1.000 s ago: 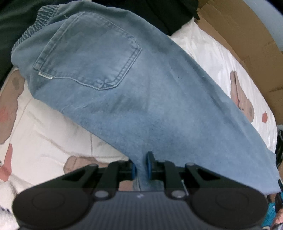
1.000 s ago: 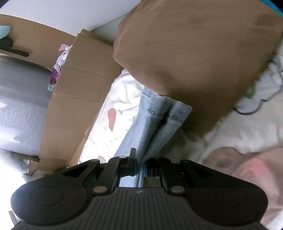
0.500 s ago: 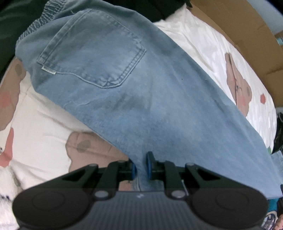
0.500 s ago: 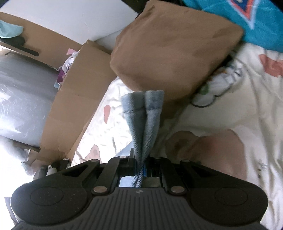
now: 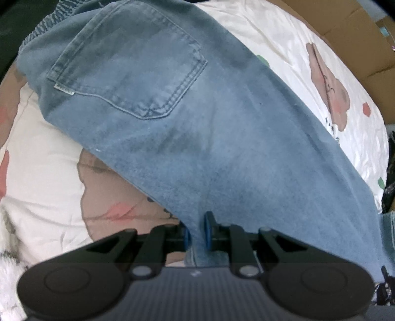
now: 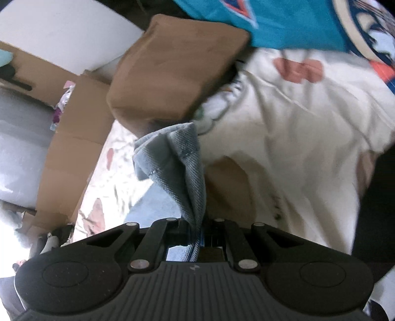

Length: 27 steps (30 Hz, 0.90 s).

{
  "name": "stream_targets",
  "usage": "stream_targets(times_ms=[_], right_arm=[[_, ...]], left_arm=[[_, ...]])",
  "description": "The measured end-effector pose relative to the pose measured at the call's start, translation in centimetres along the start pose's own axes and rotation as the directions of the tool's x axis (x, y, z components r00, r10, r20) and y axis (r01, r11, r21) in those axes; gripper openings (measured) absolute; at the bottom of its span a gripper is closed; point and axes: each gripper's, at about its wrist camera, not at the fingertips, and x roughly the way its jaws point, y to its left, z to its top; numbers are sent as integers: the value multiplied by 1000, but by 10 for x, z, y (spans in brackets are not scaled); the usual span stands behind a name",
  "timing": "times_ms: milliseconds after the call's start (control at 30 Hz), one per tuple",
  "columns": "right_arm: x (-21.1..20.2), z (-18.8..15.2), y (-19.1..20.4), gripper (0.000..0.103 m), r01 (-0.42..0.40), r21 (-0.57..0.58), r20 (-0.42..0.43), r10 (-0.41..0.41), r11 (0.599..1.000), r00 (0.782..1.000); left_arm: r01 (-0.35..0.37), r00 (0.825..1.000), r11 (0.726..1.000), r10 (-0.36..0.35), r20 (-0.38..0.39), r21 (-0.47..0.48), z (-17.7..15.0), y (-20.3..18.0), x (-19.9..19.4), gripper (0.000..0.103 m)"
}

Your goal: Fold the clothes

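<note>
Swung across toward the teal shirt [image 6: 284, 22] since a second ago: right tongs [image 6: 195, 232], carrying the jeans [image 5: 209, 138] hem end, the brown cushion [image 6: 177, 66] now further off and to the left. Left tongs [image 5: 196, 230] shifted only a little, the back pocket sliding rightward in view.

Nearest: both tongs pinching denim, left ones on the lower edge of the seat area, right ones pressed together on the bunched leg ends [image 6: 180, 158]. Jeans draped from the left grip up across the printed bedsheet [image 5: 296, 49], back pocket [image 5: 128, 74] up, elastic waistband at the far top left.

For a clean fold, probably best to keep the left grip steady as the anchor, carry the hem ends over toward the waistband with the cloth kept taut, and lay them square before letting go. Risk: the bunched hems landing twisted.

Farther off: cardboard box [image 6: 81, 116] beside the bed with some coloured packets poking out at its rim, contents otherwise too blurred to name.
</note>
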Motion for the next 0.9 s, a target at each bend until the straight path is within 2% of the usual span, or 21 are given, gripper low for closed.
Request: stream_targets(times_ms=[233,400,533,700,900], right_arm=[[-2,-5,-14,6,20,10,-1,-20,1000,1000],[-3,-8,-32,6,14,45,-1,-14,999,1000],[3,-13,-46,6,8,58,-4,-7,998,1000],[15,-4,-55,11,68,89,-3,-68,994,998],[12,13,-73,16,133,101,11,-134,986,991]], left_arm=[[4,1000,1000,-4,16,-18,32,11,-7,13],[-14,1000,1000,13,20,10,56,13,-10,13],[-4,999,1000,4,45,5,79,21,3,14],[4,999,1000,-5,34,15,103,37,29,14],[39,999,999,-39,32,17,132,57,24,16]])
